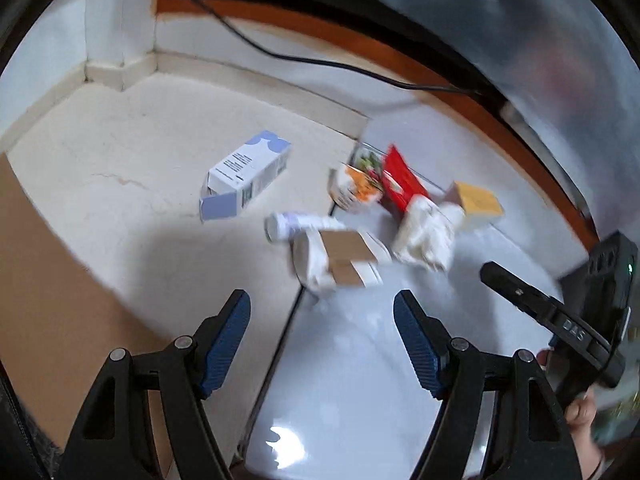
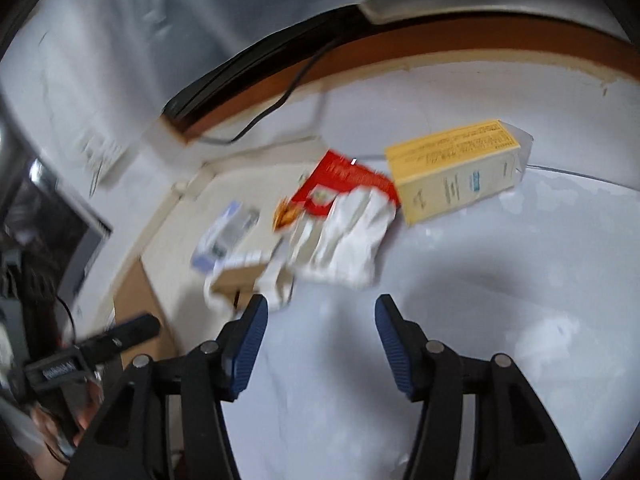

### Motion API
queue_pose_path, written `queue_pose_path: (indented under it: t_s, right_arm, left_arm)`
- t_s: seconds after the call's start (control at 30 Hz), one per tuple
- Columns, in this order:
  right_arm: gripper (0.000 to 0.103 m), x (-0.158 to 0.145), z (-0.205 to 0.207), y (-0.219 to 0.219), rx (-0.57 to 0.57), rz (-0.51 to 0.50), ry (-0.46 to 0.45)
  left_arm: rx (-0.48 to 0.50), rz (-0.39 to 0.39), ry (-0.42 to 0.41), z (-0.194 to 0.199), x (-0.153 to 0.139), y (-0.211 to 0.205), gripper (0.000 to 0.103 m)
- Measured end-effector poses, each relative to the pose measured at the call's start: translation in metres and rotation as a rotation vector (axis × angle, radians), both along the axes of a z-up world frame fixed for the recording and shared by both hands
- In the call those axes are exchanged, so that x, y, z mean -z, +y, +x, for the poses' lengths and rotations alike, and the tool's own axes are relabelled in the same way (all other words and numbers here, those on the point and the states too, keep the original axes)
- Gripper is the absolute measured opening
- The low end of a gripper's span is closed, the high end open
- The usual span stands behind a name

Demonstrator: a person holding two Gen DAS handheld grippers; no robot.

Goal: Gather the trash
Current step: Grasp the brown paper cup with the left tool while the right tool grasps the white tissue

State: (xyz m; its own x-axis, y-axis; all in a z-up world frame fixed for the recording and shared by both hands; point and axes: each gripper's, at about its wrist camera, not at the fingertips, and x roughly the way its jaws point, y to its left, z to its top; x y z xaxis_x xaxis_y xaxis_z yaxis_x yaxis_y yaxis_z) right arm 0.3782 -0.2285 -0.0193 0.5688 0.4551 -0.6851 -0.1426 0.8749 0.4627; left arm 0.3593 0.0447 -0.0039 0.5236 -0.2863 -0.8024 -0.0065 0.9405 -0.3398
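Trash lies loose on a pale floor. In the left wrist view there is a blue-and-white carton [image 1: 248,172], a white bottle [image 1: 288,224], a folded white-and-brown cardboard piece [image 1: 344,260], crumpled white paper [image 1: 424,232], a red packet [image 1: 400,180] and a yellow box [image 1: 478,200]. My left gripper [image 1: 322,320] hangs open above the floor, short of the cardboard piece, holding nothing. My right gripper [image 2: 320,320] is open and empty too, just short of the crumpled paper [image 2: 344,240]. The yellow box [image 2: 456,168] and red packet [image 2: 348,184] lie beyond the paper.
A glossy white sheet [image 1: 360,380] covers the floor on the right and brown cardboard [image 1: 40,260] lies at the left. A black cable [image 1: 280,52] runs along a brown wooden frame [image 1: 400,60] at the wall. A hand [image 1: 580,412] holds the other gripper at the right edge.
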Motion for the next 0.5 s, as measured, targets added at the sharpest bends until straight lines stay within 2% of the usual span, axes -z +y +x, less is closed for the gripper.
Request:
queue_pose_path:
  t_s: [0.13,0.33,0.5]
  right_arm:
    - [0.062,0.012,0.032,0.000,0.049,0.023,0.036]
    - [0.062,0.034,0.061,0.000,0.089,0.029,0.086]
    - [0.062,0.045,0.067,0.006,0.086,0.031,0.081]
  left_arm:
    - [-0.058,-0.061,0.038,0.028,0.017,0.005,0.072]
    - [-0.096,-0.044,0.080,0.053,0.038,0.001,0.072]
    - [-0.116,-0.064,0.094,0.065,0.052,-0.003,0.072]
